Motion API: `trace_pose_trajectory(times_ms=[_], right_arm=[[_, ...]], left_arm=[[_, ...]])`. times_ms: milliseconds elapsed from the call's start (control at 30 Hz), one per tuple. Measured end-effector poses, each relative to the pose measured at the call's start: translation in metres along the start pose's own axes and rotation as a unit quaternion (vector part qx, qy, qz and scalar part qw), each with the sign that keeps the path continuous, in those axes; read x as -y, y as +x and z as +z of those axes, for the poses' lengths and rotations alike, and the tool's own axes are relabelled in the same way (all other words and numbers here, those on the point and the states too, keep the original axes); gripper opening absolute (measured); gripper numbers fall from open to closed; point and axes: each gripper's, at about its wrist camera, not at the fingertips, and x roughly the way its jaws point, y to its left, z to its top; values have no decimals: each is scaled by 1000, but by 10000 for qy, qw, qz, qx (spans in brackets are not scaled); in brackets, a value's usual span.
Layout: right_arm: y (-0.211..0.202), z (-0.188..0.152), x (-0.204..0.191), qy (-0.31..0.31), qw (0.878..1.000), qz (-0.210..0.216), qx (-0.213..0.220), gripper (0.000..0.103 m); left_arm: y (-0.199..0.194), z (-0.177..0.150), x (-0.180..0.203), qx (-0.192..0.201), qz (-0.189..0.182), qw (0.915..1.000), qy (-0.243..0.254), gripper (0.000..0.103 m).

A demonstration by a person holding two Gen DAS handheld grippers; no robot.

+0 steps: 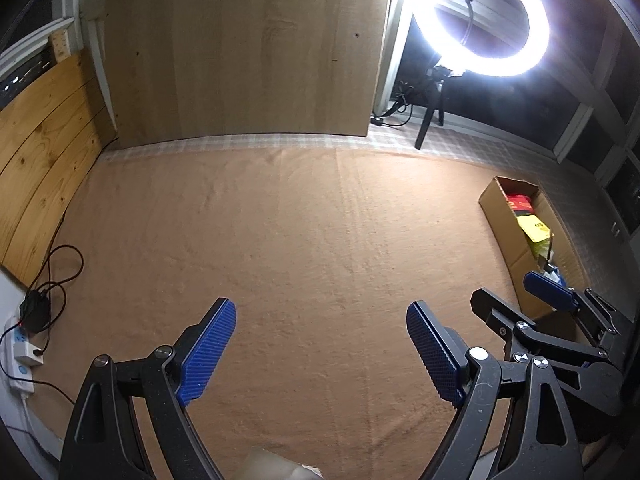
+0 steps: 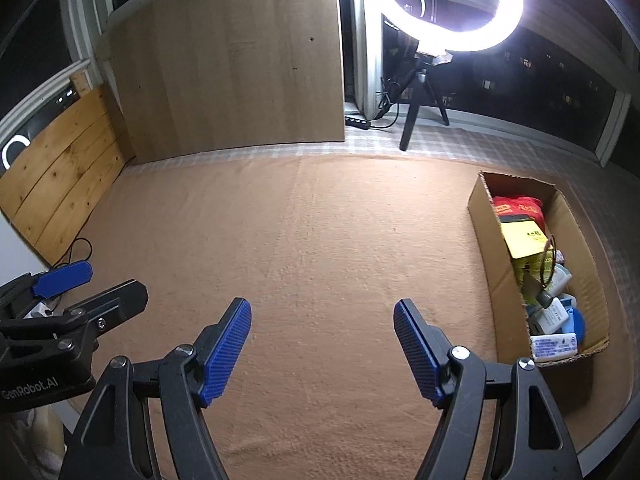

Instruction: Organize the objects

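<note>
Cardboard makes up the long open box [image 2: 486, 236] that holds the collected objects; it lies on the right side of the tan cloth [image 2: 320, 240], near that cloth's right edge, with its length running from near to far. Inside it, a red packet [image 2: 520, 205] sits at the far end, a yellow package [image 2: 522, 240] lies next to it toward the middle, and white and blue containers [image 2: 554, 320] crowd the near end, including a white labelled bottle [image 2: 554, 347] lying on its side against the near wall. From the left wrist view the same box [image 1: 500, 216] appears at the right, partly hidden behind the other gripper.

Both tools hover above bare cloth. The right gripper [image 2: 322, 346] has its blue ribbed fingers spread wide with nothing between them, just left of the box. The left gripper [image 1: 322, 350] is likewise spread apart and holds nothing, well left of the box.

Beyond the cloth's far edge a checked covering [image 2: 460, 144] shows. A large wooden panel [image 2: 228, 72] stands upright at the back, a pine board [image 2: 60, 184] lines the left side, and a lit ring light [image 2: 452, 4] on a tripod stands at the far right. A power strip [image 1: 20, 354] with black cables lies at the left edge.
</note>
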Motion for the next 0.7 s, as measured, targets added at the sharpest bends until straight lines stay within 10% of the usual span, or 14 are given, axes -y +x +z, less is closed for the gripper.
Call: trace_pose_trajectory(times_ms=[700], right_arm=[[9,-2,-8,58,9999,-150,-46,70]], left_arm=[[14,-6,-16,-120,139,9998,-101,90]])
